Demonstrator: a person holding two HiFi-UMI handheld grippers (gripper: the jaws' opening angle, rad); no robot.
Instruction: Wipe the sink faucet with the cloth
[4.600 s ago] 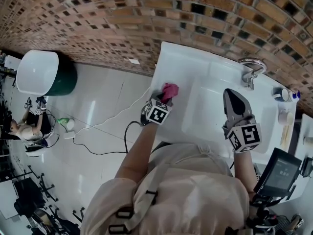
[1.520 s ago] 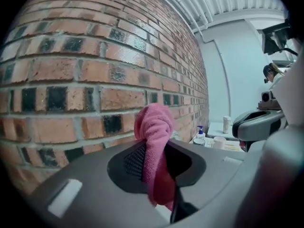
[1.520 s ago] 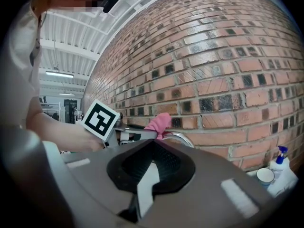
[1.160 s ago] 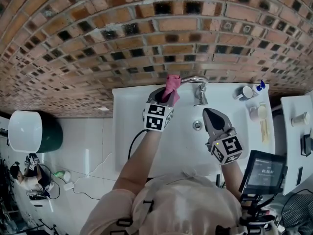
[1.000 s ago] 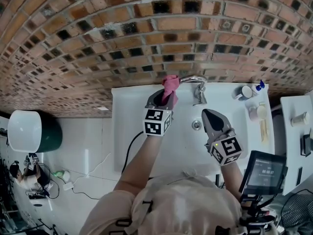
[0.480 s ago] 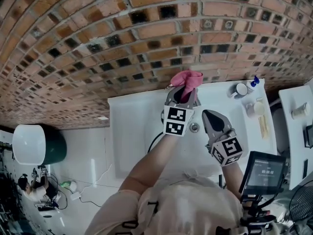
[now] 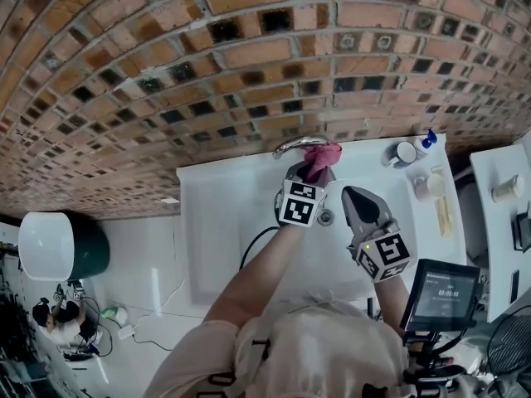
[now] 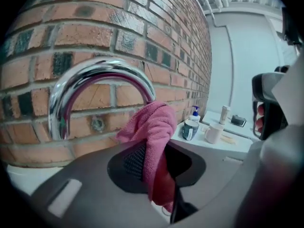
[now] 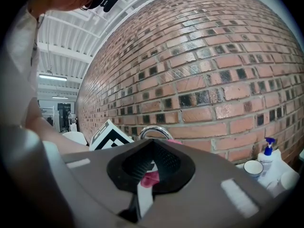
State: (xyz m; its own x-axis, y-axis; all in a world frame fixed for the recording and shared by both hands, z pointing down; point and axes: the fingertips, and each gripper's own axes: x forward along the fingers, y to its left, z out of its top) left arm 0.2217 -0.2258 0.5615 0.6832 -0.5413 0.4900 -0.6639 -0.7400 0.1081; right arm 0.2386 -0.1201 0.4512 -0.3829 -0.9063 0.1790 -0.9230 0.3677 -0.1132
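Since my left hand-held gripper (image 7: 314, 171) is clamped on the pink cloth (image 7: 323, 152), I'm holding it against the chrome faucet spout (image 7: 290, 145) to wipe, right hand-held gripper (image 7: 352, 197) closed, empty, nearby.

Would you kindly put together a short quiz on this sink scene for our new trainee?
1. True or false: the left gripper is shut on the pink terry cloth.
2. Which is nearest that cloth? A) curved chrome faucet B) white mug C) soap bottle
3. Fill in: the wall behind the white ceramic sink is made of ___.
Key: 1 true; 2 A; 3 brick.
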